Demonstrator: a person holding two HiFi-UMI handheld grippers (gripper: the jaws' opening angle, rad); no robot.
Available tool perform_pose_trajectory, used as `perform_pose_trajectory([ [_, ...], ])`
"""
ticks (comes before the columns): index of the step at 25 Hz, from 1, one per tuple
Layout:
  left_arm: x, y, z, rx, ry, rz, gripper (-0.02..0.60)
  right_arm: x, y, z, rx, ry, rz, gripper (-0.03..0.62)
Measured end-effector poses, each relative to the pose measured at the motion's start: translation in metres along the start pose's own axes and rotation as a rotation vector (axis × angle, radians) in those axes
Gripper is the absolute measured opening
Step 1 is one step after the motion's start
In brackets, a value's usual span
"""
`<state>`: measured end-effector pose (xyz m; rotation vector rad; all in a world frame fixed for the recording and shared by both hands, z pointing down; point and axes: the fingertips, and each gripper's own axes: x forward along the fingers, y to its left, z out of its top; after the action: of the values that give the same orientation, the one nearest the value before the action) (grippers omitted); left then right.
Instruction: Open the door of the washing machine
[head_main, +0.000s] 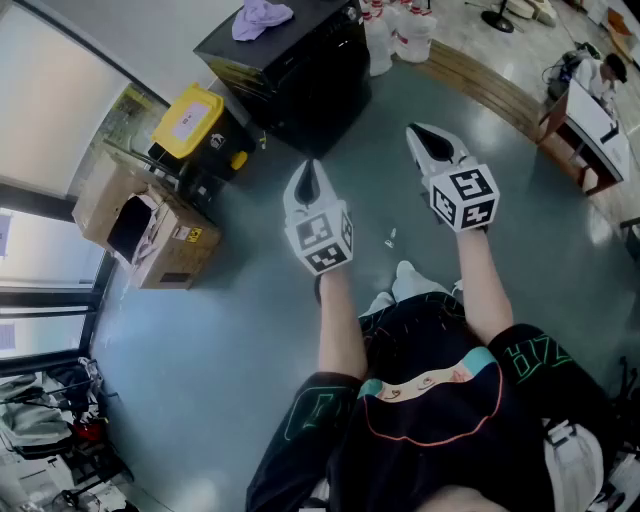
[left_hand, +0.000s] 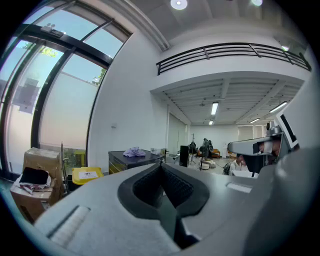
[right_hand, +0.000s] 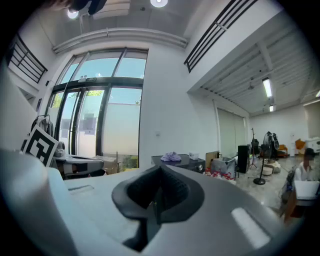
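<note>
- The left gripper (head_main: 308, 172) and right gripper (head_main: 428, 140) both have their jaws pressed together with nothing between them. They are held about level over the floor (head_main: 230, 340).
- The washing machine (head_main: 300, 75) is probably the black cabinet at the floor's far edge by the wall, with a purple cloth (head_main: 262, 17) on top. Its door does not show.
- It is well apart from both grippers, so step closer, face its front and find the door's handle.
- Part one gripper's jaws before reaching, then pull along the door's swing.

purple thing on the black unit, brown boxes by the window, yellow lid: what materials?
Purple thing: soft fabric, going by the crumpled folds.
Boxes: matte brown cardboard; one has an open flap.
Yellow lid: probably moulded plastic, smooth with rounded corners.
</note>
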<state>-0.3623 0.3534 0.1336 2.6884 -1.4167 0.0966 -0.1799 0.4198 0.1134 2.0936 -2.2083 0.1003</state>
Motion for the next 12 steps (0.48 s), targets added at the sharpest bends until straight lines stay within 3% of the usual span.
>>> perform_pose_trajectory([
  [4, -0.006, -0.002, -0.006, -0.009, 0.01, -0.002, 0.011, -0.006, -0.006, 0.006, 0.035, -0.03, -0.019, 0.003],
  [12, 0.002, -0.005, -0.016, -0.009, 0.038, -0.003, 0.011, -0.003, -0.024, -0.011, 0.079, 0.008, -0.037, 0.003],
])
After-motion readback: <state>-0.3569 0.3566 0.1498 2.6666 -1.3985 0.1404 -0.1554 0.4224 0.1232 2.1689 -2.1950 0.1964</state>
